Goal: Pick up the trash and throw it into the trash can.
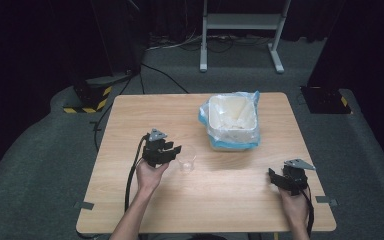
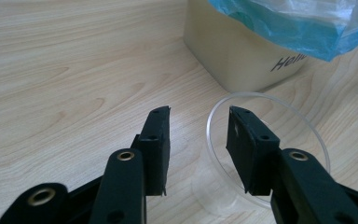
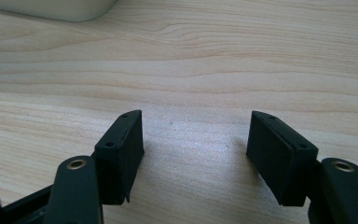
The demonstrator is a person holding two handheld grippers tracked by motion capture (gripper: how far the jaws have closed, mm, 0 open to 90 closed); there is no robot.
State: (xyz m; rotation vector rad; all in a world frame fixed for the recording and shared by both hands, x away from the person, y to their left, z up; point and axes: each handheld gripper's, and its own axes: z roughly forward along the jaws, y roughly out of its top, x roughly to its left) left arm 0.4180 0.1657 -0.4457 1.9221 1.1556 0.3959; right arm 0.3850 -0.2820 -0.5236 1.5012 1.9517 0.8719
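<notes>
Two grippers work over a wooden table (image 1: 130, 130). A clear plastic cup (image 1: 186, 159) stands near the table's middle, at seven o'clock from the bag-lined bin (image 1: 232, 122). The left gripper (image 1: 172, 151) sits just beside the cup at its nine o'clock, jaws partly open and straddling the near rim, one jaw inside, one outside, holding nothing. The right gripper (image 1: 276, 178) rests near the table's four o'clock edge, jaws wide apart and empty.

The cup looks light, thin and slippery, likely to flex or tip; pinching gently at the rim wall seems wisest.

The left gripper view reveals the cup's rim (image 2: 265, 100) between the jaws, and lettering on the bin (image 2: 286, 61), which the high view leaves unclear.
</notes>
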